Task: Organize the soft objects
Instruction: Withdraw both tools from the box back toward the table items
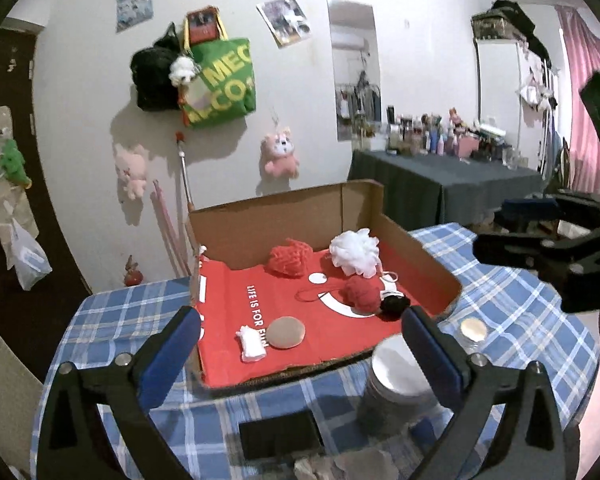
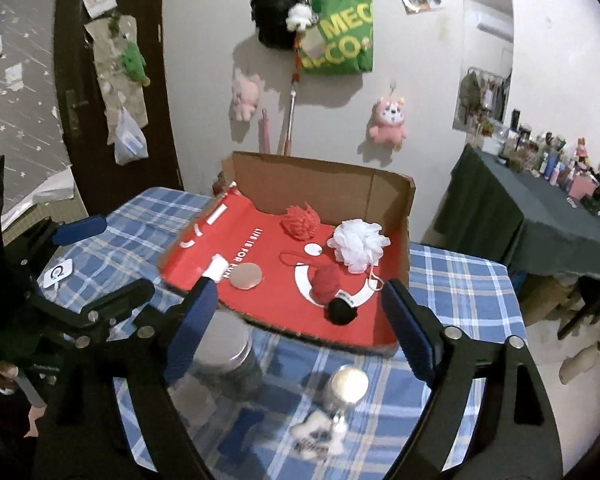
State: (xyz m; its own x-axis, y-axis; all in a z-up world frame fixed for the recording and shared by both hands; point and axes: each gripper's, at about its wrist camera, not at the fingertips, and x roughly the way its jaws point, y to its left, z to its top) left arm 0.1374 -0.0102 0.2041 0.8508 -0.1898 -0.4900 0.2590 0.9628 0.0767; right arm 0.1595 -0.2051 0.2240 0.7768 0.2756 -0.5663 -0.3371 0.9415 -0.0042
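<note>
While both grippers hover short of the cardboard box, the black pom-pom is seen at twelve o'clock of the right gripper, nearer than to the left gripper; both jaws are spread apart, nothing being held
</note>
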